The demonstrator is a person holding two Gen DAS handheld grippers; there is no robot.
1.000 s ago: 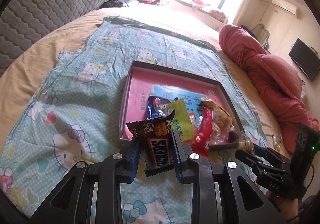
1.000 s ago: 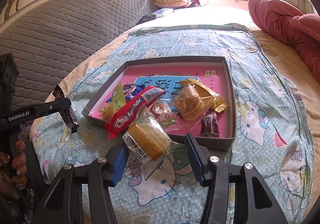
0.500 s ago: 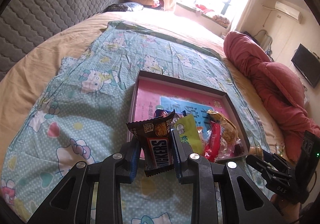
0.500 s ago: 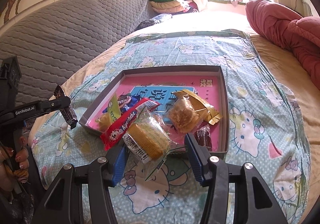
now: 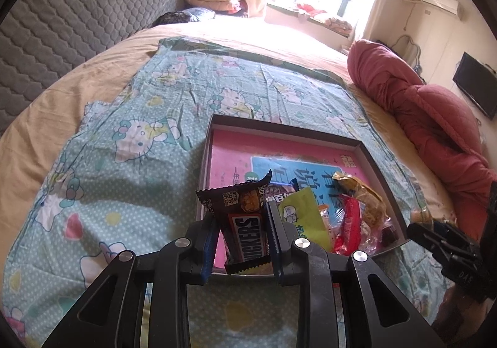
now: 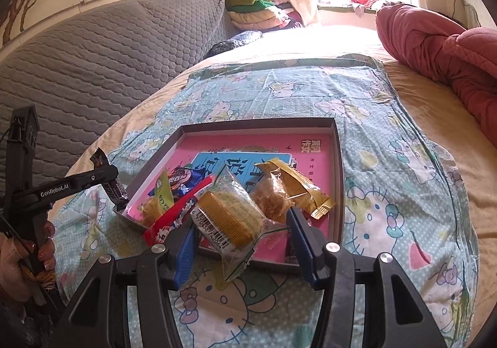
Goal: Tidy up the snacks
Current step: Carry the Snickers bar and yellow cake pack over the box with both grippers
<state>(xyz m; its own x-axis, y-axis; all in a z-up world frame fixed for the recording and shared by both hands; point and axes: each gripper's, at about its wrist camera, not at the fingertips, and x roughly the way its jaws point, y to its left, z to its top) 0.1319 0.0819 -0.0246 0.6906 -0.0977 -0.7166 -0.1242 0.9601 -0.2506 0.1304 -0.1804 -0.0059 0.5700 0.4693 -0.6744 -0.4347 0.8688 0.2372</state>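
Note:
My left gripper (image 5: pixel 242 237) is shut on a brown Snickers bar (image 5: pixel 245 230) and holds it above the near left corner of the shallow grey box (image 5: pixel 279 126) with the pink bottom. My right gripper (image 6: pixel 240 231) is shut on a yellow cake in a clear wrapper (image 6: pixel 230 217), over the box's near edge (image 6: pixel 340 168). In the box lie a red packet (image 6: pixel 177 217), a green packet (image 5: pixel 303 217), a blue packet (image 6: pixel 186 178) and a gold-wrapped pastry (image 6: pixel 289 189). The left gripper with the bar also shows in the right wrist view (image 6: pixel 108 182).
The box sits on a turquoise Hello Kitty sheet (image 5: pixel 130 137) on a bed. A grey quilted headboard (image 6: pixel 93 53) is to the left, a red quilt (image 5: pixel 435 112) to the right, folded blankets (image 6: pixel 257 9) near the window.
Both grippers have drawn nearer to the box and a little higher, each still holding its snack. The snacks in the box have not moved.

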